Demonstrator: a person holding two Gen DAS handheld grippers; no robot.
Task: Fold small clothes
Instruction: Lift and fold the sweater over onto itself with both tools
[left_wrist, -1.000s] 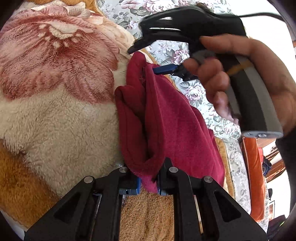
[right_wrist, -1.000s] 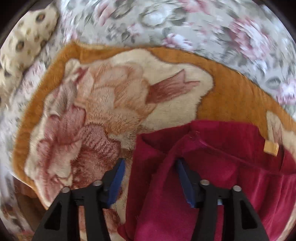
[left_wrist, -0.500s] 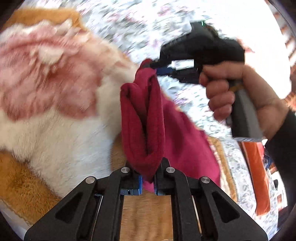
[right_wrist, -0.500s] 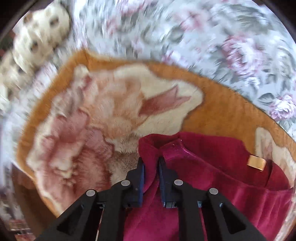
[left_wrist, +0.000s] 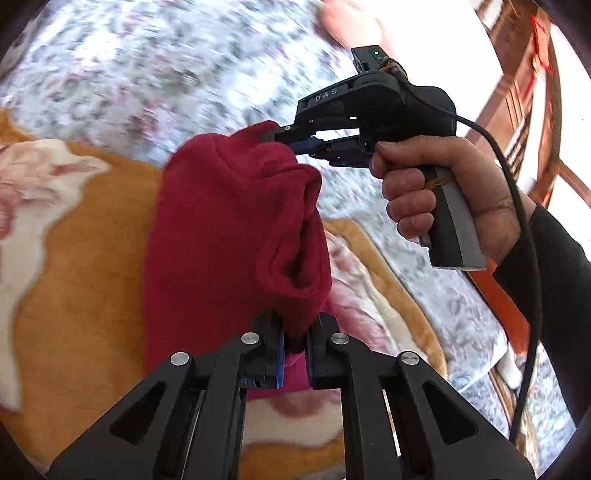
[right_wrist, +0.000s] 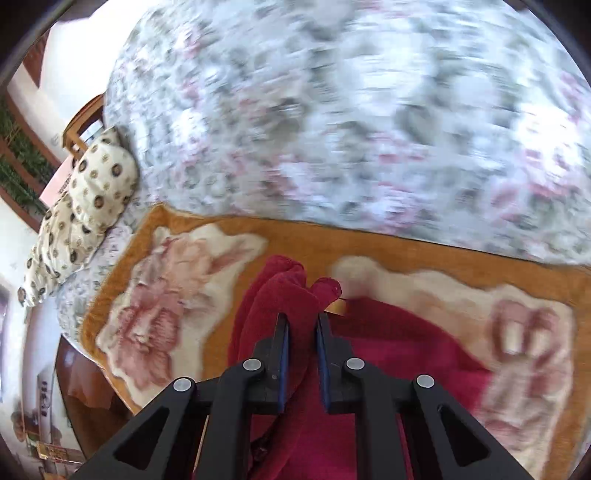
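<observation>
A small dark red fleece garment (left_wrist: 221, 236) hangs lifted between both grippers above the orange floral blanket (left_wrist: 74, 258). My left gripper (left_wrist: 294, 343) is shut on its near edge. The right gripper (left_wrist: 295, 142), held in a hand, is shut on the far edge of the garment. In the right wrist view my right gripper (right_wrist: 302, 332) is shut on a bunched fold of the red garment (right_wrist: 388, 354), which trails down to the right over the blanket (right_wrist: 295, 240).
A grey floral bedsheet (right_wrist: 332, 110) lies beyond the blanket. A cream patterned pillow (right_wrist: 85, 206) lies at the far left. Wooden furniture (left_wrist: 524, 92) stands at the right. A cable (left_wrist: 517, 206) trails from the right gripper.
The right gripper shut on the garment's edge. Both grippers then lifted the garment off the blanket and swung it, so the background blurs.
</observation>
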